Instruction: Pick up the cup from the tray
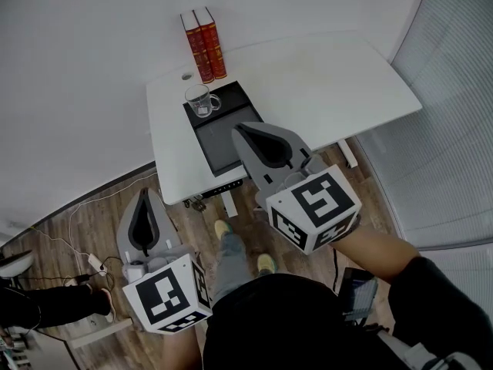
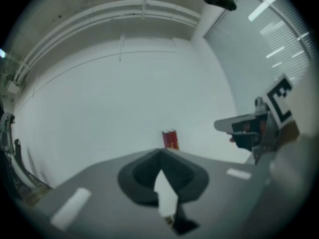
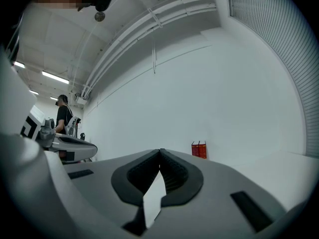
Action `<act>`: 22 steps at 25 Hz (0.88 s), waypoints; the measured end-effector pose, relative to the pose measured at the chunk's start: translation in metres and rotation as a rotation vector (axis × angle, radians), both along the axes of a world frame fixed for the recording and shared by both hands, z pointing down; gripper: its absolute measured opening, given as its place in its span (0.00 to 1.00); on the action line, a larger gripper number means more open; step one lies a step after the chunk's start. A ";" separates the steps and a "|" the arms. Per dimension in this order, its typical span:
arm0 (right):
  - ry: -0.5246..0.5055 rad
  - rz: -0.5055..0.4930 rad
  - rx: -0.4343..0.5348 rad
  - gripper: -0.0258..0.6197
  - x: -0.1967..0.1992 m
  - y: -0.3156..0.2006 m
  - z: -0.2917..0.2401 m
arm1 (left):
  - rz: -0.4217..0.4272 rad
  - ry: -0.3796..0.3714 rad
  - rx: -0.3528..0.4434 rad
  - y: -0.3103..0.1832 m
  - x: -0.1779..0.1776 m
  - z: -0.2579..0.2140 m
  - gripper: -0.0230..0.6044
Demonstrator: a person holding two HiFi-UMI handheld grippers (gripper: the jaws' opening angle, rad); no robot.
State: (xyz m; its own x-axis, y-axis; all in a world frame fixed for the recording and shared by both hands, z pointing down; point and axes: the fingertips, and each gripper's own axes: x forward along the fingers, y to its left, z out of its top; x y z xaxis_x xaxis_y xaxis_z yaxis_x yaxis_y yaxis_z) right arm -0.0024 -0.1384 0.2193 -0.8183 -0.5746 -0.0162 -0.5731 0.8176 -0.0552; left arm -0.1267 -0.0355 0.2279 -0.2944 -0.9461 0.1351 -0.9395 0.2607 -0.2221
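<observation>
The head view alone shows the cup [image 1: 202, 100]: a clear glass mug standing upright in the far left corner of the black tray [image 1: 231, 141] on the white table [image 1: 331, 91], ahead of the right gripper [image 1: 240, 128] and slightly to its left, well apart from its tips. The right gripper is raised over the near end of the tray. The left gripper [image 1: 144, 193] hangs lower, over the wooden floor [image 1: 92, 222] off the table's left edge, with the cup far ahead and to its right. Each gripper view shows its own jaws pressed together at the tips with nothing between them. Both gripper views show the two red books [image 3: 199, 149] upright ahead, against the white wall. Only the right gripper view shows a person [image 3: 64, 116] standing far off to its left.
</observation>
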 end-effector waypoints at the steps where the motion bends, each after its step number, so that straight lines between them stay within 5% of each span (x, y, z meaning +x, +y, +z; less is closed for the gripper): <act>1: 0.001 0.001 0.001 0.06 -0.001 0.000 0.000 | 0.002 0.000 0.000 -0.001 -0.001 0.000 0.04; 22: 0.011 0.018 -0.033 0.06 -0.009 -0.039 0.013 | 0.021 -0.001 -0.035 -0.041 -0.011 0.009 0.04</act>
State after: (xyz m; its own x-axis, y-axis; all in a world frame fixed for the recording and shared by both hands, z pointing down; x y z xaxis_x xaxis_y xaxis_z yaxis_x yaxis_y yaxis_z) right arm -0.0109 -0.1773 0.2324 -0.8079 -0.5892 0.0122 -0.5883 0.8051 -0.0756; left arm -0.1376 -0.0767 0.2369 -0.2747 -0.9467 0.1680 -0.9446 0.2330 -0.2312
